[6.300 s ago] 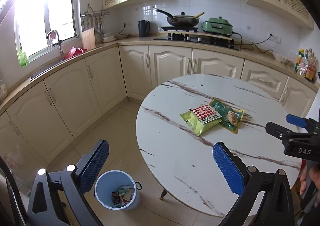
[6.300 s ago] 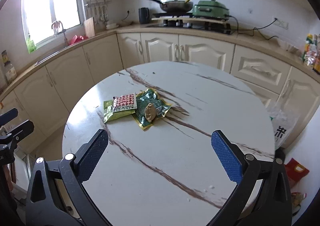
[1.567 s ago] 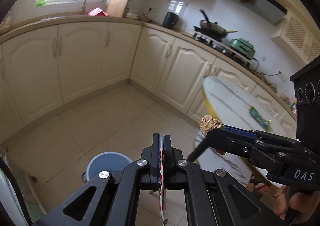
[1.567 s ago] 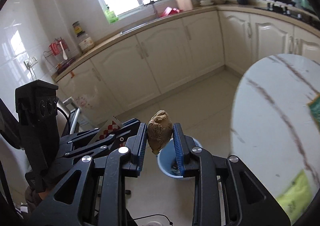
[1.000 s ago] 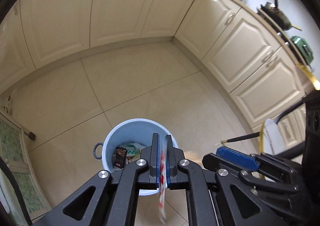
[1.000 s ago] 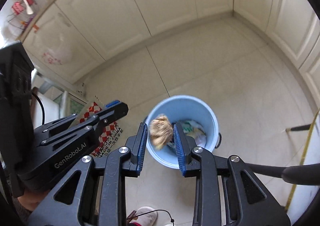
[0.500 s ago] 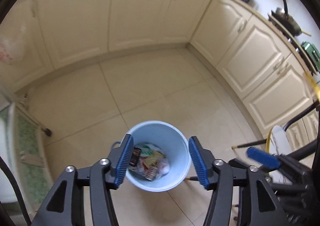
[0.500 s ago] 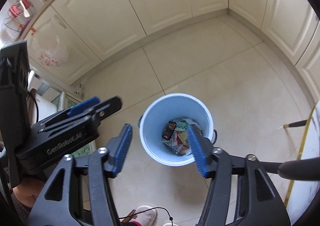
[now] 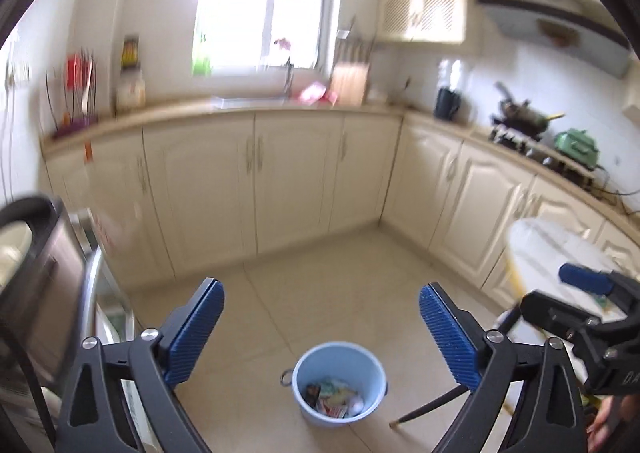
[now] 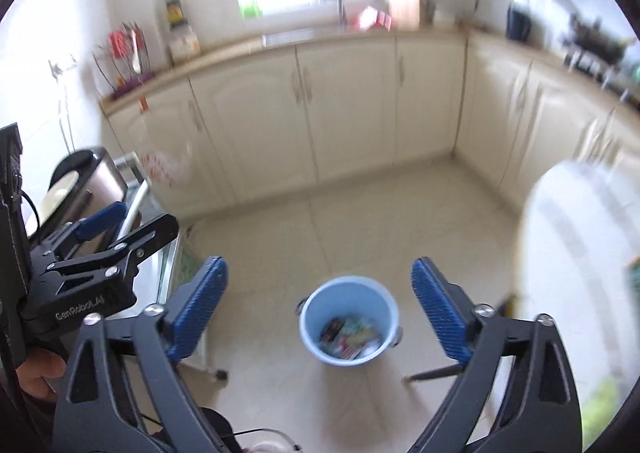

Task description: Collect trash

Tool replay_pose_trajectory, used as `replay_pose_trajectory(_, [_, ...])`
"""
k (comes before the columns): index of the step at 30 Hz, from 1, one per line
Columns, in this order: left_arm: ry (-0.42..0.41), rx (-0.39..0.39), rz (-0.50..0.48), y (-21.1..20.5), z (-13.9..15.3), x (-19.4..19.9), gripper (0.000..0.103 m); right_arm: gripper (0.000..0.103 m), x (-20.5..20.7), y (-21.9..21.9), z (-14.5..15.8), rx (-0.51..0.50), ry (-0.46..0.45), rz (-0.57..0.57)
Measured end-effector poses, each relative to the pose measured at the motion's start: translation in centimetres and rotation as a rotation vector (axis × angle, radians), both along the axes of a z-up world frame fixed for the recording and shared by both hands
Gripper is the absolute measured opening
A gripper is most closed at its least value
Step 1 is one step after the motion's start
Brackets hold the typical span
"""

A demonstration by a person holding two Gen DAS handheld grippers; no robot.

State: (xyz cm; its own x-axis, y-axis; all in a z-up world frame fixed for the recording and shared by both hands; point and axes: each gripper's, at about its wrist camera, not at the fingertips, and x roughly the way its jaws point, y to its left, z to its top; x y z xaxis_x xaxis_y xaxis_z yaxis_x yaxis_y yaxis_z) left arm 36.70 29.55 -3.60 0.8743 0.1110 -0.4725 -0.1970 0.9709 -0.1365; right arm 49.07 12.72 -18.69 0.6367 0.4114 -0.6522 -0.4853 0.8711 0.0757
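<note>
Both claws, left claw (image 9: pixel 320 329) and right claw (image 10: pixel 319 303), have just been opening above the bin (image 9: pixel 339 381), now wide and empty; remaining wrappers look light, crinkly—pinch an edge.

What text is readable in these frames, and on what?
"GenRobot.AI": white print on the black body of the left gripper, right wrist view.
"D": cut-off white print on the right gripper, left wrist view.
Wrappers in the light blue plastic bin: too blurred to read.

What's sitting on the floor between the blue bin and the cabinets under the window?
Nothing: in both wrist views only bare tile floor lies between the blue bin and the cabinets.
</note>
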Motion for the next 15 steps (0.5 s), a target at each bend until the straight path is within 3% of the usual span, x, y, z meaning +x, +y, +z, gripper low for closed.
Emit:
replay_pose_trajectory(4, [-0.077,0.014,-0.024,-4.7,2.8,-4.9,0.102,0.103,-6.8,-3.3,5.6,-0.01,-0.162,-0.08])
replay_pose_trajectory(7, [-0.132,0.044,-0.055,-8.2,4.5,-8.7,0.102,0.103,-11.5,-6.0,8.9,0.04,-0.239,-0.124])
replay_pose_trajectory(15, [-0.279,0.114,-0.181,-14.4,4.8,-19.2,0.102,0.103,-20.9,-12.2,15.8,0.064,-0.392,-0.278])
